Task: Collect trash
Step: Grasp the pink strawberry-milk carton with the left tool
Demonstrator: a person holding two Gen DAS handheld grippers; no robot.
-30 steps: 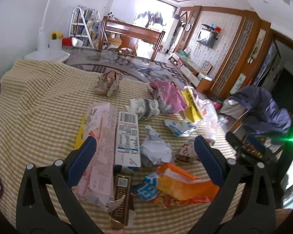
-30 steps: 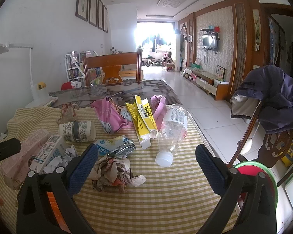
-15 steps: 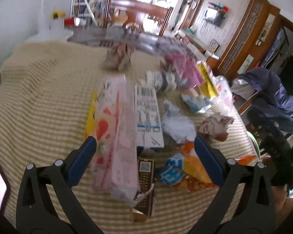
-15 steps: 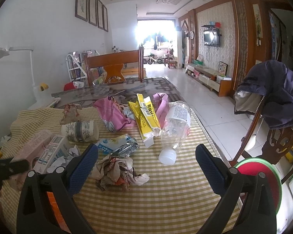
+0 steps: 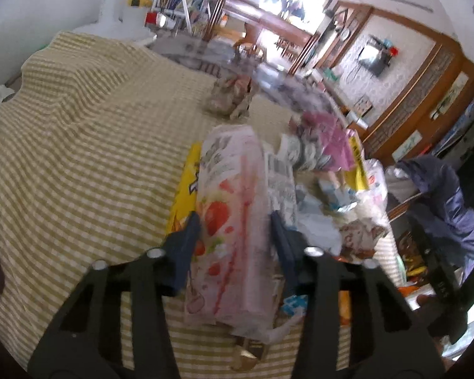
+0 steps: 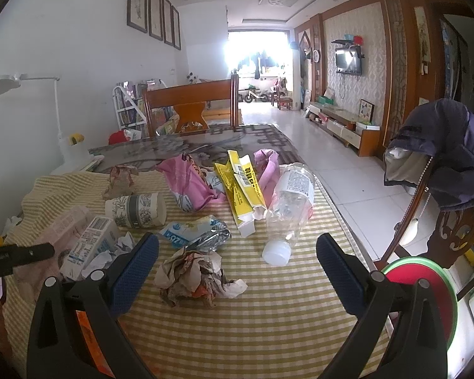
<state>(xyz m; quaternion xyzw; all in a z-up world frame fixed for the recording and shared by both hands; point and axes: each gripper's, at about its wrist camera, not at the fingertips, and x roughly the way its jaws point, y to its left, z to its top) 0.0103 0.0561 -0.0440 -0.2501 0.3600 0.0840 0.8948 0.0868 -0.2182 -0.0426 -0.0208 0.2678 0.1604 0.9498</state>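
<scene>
Progress: early stage, by judgement. One piece is being taken up; nearly all the litter lies uncollected on the worktop [image 6: 268,331]. No bin or bag can be identified in either view.

Left gripper [image 5: 233,230]: fingers closed in on the pink strawberry-print packet [image 5: 230,221], one either side and touching it; the packet lies along the worktop's left part, over a yellow wrapper [image 5: 183,195].

Right gripper [image 6: 237,252]: fingers spread wide, holding nothing, above the near edge.

Remaining, near to far, right wrist view:
- crumpled paper wad [image 6: 196,278], between the open fingers
- white carton [image 6: 88,246] and silver-blue foil wrapper [image 6: 196,233]
- clear plastic bottle [image 6: 290,208], on its side towards the right edge, cap nearest
- patterned paper cup [image 6: 136,210], on its side
- yellow box [image 6: 241,189] and pink bag [image 6: 186,186]
- brown paper wad [image 6: 120,180], near the far edge

View differences: the left wrist view alone shows the contact on the packet, but is blurred. The right wrist view alone shows the bottle and near wad sharply, and a red-and-green disc [image 6: 423,284] beyond the right edge; its purpose cannot be told.
</scene>
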